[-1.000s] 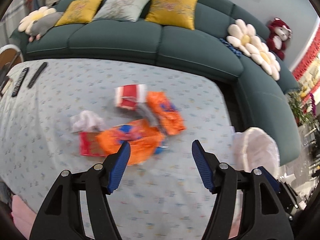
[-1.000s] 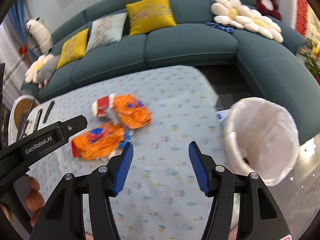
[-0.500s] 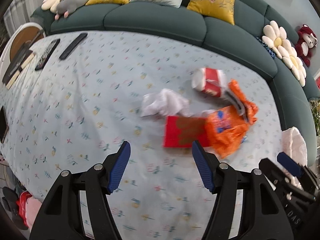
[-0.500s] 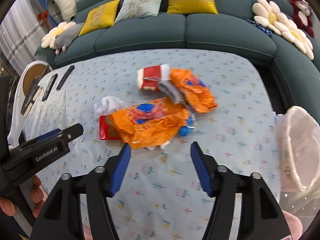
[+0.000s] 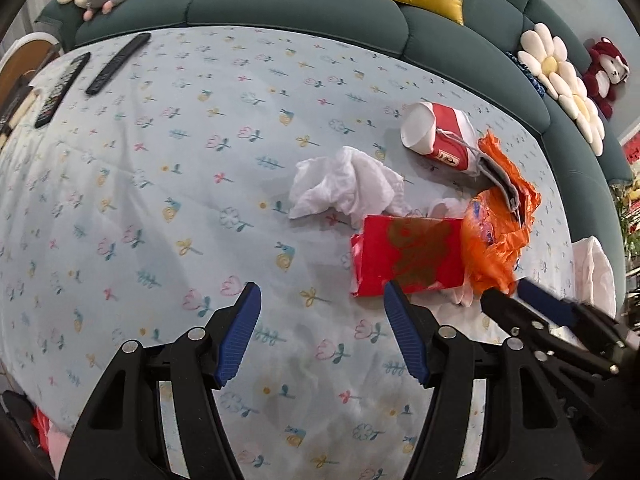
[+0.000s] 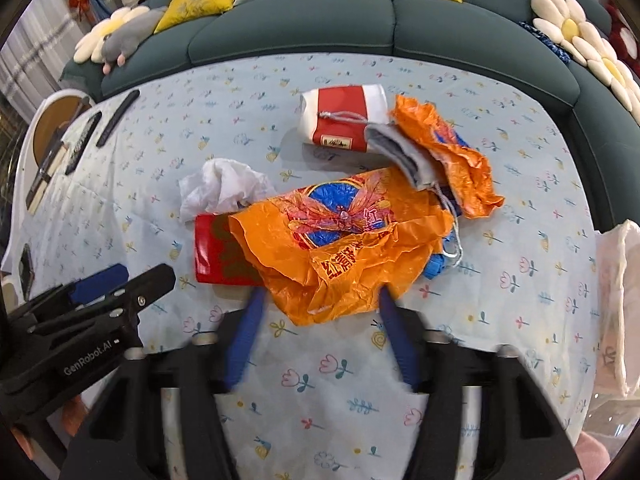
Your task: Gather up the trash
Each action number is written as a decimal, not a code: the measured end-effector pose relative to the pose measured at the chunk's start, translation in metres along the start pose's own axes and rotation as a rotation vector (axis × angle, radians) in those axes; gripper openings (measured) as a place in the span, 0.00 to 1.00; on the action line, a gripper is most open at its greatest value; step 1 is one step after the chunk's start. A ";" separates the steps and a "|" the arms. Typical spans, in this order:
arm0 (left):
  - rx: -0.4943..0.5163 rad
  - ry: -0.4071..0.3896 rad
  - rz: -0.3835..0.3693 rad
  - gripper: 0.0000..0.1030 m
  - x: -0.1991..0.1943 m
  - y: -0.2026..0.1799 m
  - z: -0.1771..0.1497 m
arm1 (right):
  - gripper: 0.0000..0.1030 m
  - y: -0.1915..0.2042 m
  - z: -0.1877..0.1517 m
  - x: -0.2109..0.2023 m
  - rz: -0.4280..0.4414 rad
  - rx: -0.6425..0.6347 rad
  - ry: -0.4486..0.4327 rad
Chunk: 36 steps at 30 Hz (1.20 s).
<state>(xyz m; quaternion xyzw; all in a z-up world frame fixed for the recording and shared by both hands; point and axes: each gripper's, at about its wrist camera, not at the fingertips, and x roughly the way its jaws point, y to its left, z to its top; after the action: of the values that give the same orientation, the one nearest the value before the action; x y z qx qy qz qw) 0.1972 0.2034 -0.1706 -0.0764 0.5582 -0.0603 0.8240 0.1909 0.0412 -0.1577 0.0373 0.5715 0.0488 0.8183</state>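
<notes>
Barely begun: all the trash lies heaped on the table (image 5: pixel 168 184).
Both the left gripper (image 5: pixel 322 304) and right gripper (image 6: pixel 318 300) are wide and empty; two orange bags (image 6: pixel 340 248), one tissue (image 5: pixel 344 188), one red packet (image 5: pixel 408 256), one red-and-white pack (image 6: pixel 340 118), one lined bin (image 6: pixel 618 304) await.

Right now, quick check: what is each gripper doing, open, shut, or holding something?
Left gripper: open, holding nothing, above the tablecloth.
Right gripper: open, holding nothing, fingertips at the near edge of the orange plastic bag.
</notes>
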 end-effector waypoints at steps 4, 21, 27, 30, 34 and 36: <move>-0.003 0.010 -0.045 0.59 0.009 -0.008 0.007 | 0.14 -0.004 -0.001 -0.002 0.003 -0.003 -0.014; 0.047 0.004 -0.133 0.01 0.004 -0.047 0.006 | 0.01 -0.025 -0.004 -0.038 0.053 0.072 -0.078; 0.055 -0.047 -0.152 0.00 -0.027 -0.064 0.007 | 0.01 -0.030 -0.002 -0.065 0.074 0.087 -0.134; 0.061 -0.078 -0.150 0.00 -0.046 -0.076 0.010 | 0.01 -0.035 -0.001 -0.083 0.085 0.101 -0.174; 0.074 -0.117 -0.156 0.00 -0.069 -0.093 0.014 | 0.01 -0.043 0.002 -0.108 0.092 0.109 -0.227; 0.083 -0.140 -0.164 0.00 -0.083 -0.102 0.017 | 0.01 -0.050 0.003 -0.124 0.090 0.113 -0.261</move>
<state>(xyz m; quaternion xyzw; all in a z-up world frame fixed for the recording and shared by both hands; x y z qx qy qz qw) 0.1807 0.1194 -0.0690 -0.0913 0.4880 -0.1450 0.8558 0.1532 -0.0236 -0.0472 0.1146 0.4600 0.0480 0.8792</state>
